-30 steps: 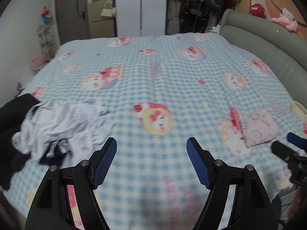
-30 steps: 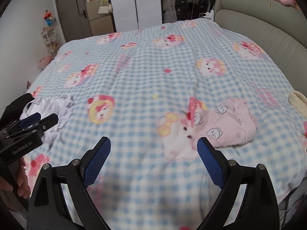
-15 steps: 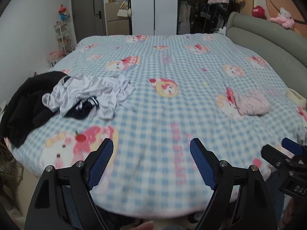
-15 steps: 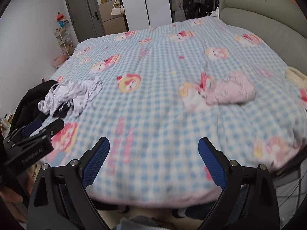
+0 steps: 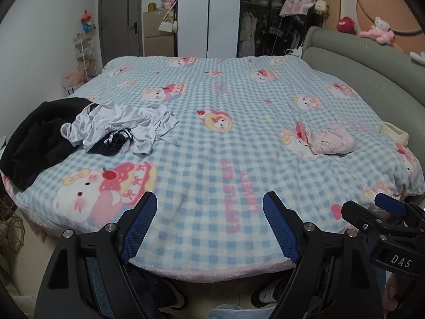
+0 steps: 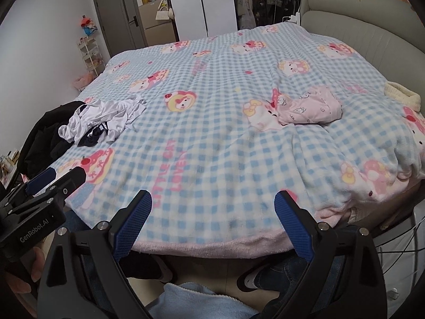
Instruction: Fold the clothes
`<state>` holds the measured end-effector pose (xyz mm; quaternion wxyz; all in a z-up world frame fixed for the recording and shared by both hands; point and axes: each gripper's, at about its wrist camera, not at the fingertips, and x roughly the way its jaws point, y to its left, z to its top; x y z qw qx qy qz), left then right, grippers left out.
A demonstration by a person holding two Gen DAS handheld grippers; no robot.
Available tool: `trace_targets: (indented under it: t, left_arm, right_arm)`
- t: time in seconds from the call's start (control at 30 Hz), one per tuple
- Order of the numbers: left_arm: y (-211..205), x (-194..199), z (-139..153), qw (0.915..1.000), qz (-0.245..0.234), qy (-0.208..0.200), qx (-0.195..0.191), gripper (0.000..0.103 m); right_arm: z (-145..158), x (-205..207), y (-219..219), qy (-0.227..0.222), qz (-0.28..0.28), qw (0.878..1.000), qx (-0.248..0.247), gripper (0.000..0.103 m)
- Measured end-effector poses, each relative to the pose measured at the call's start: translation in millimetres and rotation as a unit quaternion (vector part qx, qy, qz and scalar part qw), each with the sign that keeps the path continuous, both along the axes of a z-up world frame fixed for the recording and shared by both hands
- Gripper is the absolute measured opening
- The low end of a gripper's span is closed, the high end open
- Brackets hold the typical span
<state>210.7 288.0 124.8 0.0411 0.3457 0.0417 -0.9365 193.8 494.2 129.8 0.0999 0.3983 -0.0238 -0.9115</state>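
Observation:
A crumpled white garment lies on the left side of the bed, over a dark navy piece and beside a black heap. A folded pink garment rests on the right side. My left gripper hovers open over the bed's near edge with nothing between its fingers. My right gripper is also open and empty, just to the right of the left one. Both are well short of the clothes.
The bed carries a blue checked cartoon blanket. A grey padded headboard curves along the right. A cream item sits at the bed's right edge. Shoes and a pale blue cloth show on the floor below. Wardrobe, door and shelf stand behind.
Both grippers have pulled back from above the middle of the bed to its near edge, so the whole bed and the floor now show. Both stayed open.

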Motion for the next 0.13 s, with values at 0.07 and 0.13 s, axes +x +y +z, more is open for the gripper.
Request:
trace_targets:
  t: [0.07, 0.13]
  left_arm:
    - [4.0, 1.3, 0.3, 1.0, -0.002, -0.002, 0.001, 0.085]
    - [6.9, 2.5, -0.7, 1.0, -0.002, -0.005, 0.004, 0.085]
  right_arm:
    - [1.2, 1.3, 0.6, 0.002, 0.0, 1.0, -0.001, 0.095]
    - [1.5, 2.0, 1.3, 0.002, 0.001, 1.0, -0.002, 0.095]
